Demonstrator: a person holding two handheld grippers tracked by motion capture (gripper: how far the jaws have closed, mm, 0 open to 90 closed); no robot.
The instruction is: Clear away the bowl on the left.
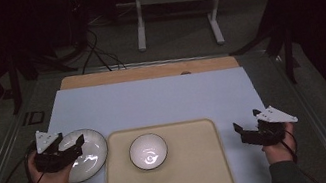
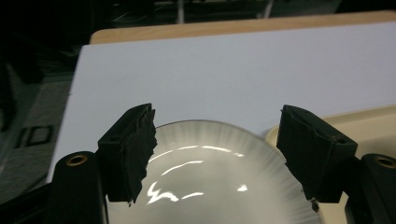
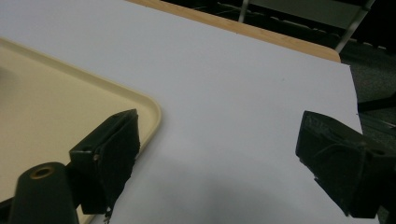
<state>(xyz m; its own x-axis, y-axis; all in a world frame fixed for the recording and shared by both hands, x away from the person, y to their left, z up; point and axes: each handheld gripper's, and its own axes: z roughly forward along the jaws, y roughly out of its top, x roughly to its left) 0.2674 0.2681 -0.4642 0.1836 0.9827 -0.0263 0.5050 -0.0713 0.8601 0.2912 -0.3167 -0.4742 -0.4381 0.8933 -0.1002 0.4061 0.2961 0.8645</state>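
left gripper (image 1: 70,144) at lower left of the high view, jaws wide apart over a plate (image 1: 91,152), holding nothing. right gripper (image 1: 244,128) at lower right, also wide open & empty, above the white sheet (image 1: 152,101) beside the tray (image 1: 191,178). bowl (image 1: 148,151) sits on the tray, center. risk, imo: glossy plate rim could slip from the jaws, or knock the tray edge it lies next to. count: 1 plate, 1 bowl, 1 tray, 2 grippers.
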